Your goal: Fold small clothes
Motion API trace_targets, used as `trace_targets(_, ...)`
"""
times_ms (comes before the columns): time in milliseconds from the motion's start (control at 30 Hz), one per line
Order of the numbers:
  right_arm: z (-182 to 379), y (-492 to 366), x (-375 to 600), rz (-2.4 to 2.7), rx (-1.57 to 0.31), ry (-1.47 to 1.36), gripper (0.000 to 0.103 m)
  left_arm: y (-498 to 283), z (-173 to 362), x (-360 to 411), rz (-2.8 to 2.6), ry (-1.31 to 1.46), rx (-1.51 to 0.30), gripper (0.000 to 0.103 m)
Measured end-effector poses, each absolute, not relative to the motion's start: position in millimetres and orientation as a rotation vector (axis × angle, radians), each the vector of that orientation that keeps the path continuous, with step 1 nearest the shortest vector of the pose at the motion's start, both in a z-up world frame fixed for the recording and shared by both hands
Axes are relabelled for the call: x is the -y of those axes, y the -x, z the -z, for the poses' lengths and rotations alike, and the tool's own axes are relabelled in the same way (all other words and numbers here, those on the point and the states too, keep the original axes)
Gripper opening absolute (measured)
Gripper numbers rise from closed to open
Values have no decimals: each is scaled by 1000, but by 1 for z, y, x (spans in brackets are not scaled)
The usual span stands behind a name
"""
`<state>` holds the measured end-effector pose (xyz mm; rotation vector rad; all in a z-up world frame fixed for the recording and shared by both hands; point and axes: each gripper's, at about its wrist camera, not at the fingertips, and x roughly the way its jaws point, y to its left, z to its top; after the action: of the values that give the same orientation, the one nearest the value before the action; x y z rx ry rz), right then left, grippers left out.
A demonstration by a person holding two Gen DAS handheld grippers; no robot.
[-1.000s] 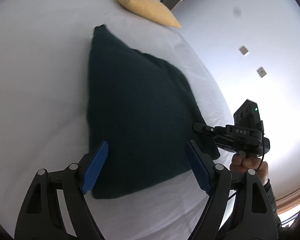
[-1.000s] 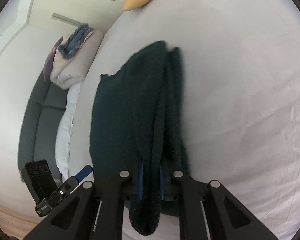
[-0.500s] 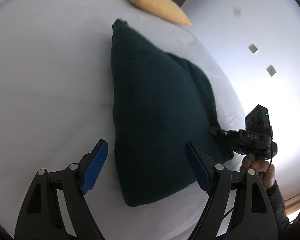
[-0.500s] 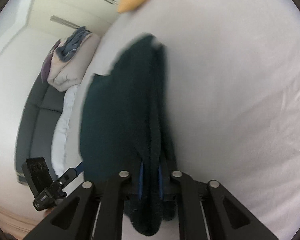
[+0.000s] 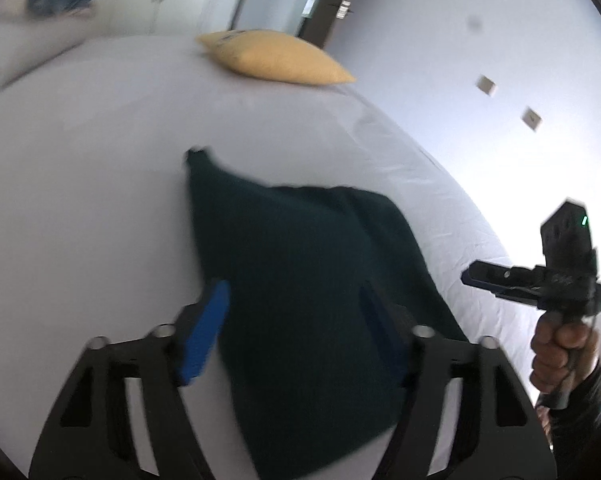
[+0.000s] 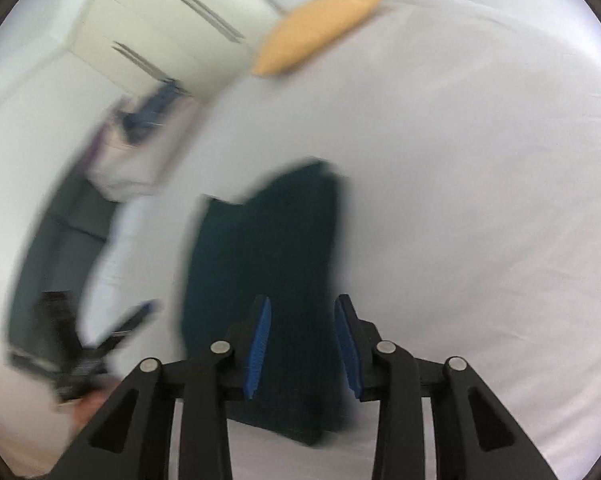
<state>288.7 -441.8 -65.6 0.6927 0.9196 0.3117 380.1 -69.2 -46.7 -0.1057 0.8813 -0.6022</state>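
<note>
A dark green folded garment (image 5: 300, 272) lies flat on the white bed sheet (image 5: 80, 200); it also shows in the right wrist view (image 6: 268, 248). My left gripper (image 5: 296, 332) is open and empty, held above the garment's near part. My right gripper (image 6: 302, 340) is open and empty, lifted above the garment's near edge. The right gripper also shows in the left wrist view (image 5: 476, 276) at the right, off the garment. The left gripper shows blurred in the right wrist view (image 6: 140, 312) at the lower left.
A yellow pillow (image 5: 276, 58) lies at the far end of the bed, also in the right wrist view (image 6: 320, 28). A pile of bedding and clothes (image 6: 140, 148) sits on a dark sofa (image 6: 48, 252) to the left. A wall (image 5: 480, 60) runs along the bed's right side.
My right gripper has opened, let go of the garment and pulled back from it. The garment now lies flat. Both grippers have lifted and tilted up; the left stays open.
</note>
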Motion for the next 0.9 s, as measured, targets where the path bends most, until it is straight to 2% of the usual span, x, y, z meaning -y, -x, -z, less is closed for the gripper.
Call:
trace_targets(33,65,-296,437,-359,-917,-704,31,-391,49,78,620,92,-893,41)
trace_targets(67,65,-306,430,-408,-916,-716,28,-401,53,85,641,89,-909,34)
trace_targets(100,69,-318,423,-449,-914,-730,27,-416,62,91,650,89,-945,32)
trace_targets(267,116,-378,414,-439,-1014,-806,24,-458,101,97,673,177,-1041,31)
trace_targets(300,126,-382,419,-428,-1031,-804,7,-456,104,99,676,179,-1034,31)
trace_targets(333,134,-386,416,-428,-1042,-817,0,-456,106,100,676,173,-1023,31)
trace_targets(400,149,-385,431,-445,-1030,-906,0,-456,111,103,679,152,-1006,31)
trace_targets(500,144,-366,436,-450,-1000,-891,0,-453,111,98,687,166,-991,31)
trace_targets(533,140,-356,436,-455,-994,-878,2,-450,108,95,688,172,-987,31)
trace_targets(600,130,-333,434,-486,-965,-844,27,-436,104,89,684,185,-970,32)
trace_targets(667,128,-316,426,-497,-947,-815,33,-415,99,82,671,150,-937,33)
trace_targets(700,127,-303,428,-490,-949,-787,33,-403,94,75,671,137,-925,37)
trace_targets(733,125,-291,429,-489,-938,-775,33,-391,91,72,676,122,-913,46)
trace_targets(767,121,-281,433,-493,-924,-779,33,-380,87,69,682,119,-905,49)
trace_targets(833,118,-262,443,-472,-909,-796,41,-359,78,57,661,115,-880,67)
trace_targets(867,114,-252,449,-447,-901,-790,49,-351,75,51,651,113,-869,71)
trace_targets(900,111,-244,452,-440,-887,-789,53,-345,72,45,638,118,-850,75)
